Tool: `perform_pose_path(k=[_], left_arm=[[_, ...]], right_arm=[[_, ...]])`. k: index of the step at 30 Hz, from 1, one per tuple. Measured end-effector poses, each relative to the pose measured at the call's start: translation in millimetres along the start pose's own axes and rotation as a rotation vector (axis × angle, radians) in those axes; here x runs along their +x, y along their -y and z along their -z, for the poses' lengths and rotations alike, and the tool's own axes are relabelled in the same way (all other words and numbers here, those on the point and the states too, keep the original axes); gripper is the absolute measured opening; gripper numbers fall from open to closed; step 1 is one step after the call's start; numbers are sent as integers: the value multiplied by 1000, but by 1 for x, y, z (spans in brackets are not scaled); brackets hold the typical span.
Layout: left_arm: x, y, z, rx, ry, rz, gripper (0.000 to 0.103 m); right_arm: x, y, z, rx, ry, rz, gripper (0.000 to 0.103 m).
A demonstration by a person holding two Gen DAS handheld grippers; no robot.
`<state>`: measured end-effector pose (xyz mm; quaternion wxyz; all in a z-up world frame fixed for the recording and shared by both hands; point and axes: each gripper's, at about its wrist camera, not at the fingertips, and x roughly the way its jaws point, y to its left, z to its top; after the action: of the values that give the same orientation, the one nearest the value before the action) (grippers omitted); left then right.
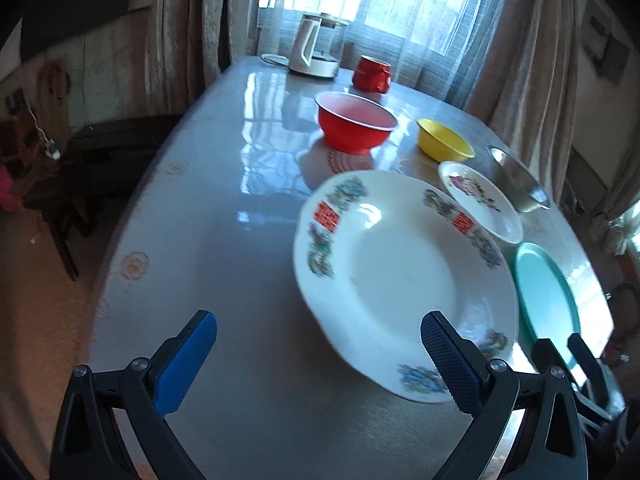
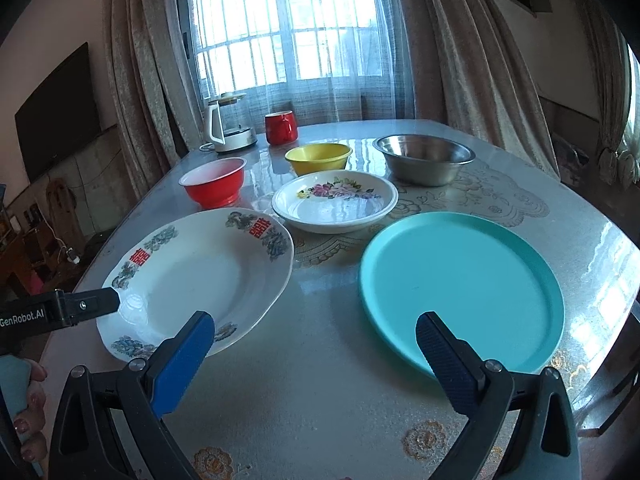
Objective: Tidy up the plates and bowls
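A large white plate with red characters lies on the table. My left gripper is open, its right finger over the plate's near rim; its tip also shows in the right wrist view at the plate's left rim. My right gripper is open and empty above the table between the white plate and a teal plate. Behind stand a small floral plate, a red bowl, a yellow bowl and a steel bowl.
A kettle and a red mug stand at the table's far edge by the curtained window. The glossy table has its left edge near a dark chair.
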<state>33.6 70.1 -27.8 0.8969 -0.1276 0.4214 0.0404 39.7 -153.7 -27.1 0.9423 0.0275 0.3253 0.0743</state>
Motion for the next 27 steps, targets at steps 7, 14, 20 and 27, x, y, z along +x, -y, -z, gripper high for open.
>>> perform_pose_path(k=[7,14,20,27], left_arm=[[-1,2,-1,34,47,-65,103],[-3,3,-1,57,68,-98,103],[-1,6,-2,72,66,-105,103],[3,9,-5,73,60,-104,103]], right_arm=[[3,2,-1,13,-7,5,103],[7,10,-3,45,-15,-16,102],[14,9,-2,54,-39,-54,94],[19,11,-2,62,-46,-90,90]])
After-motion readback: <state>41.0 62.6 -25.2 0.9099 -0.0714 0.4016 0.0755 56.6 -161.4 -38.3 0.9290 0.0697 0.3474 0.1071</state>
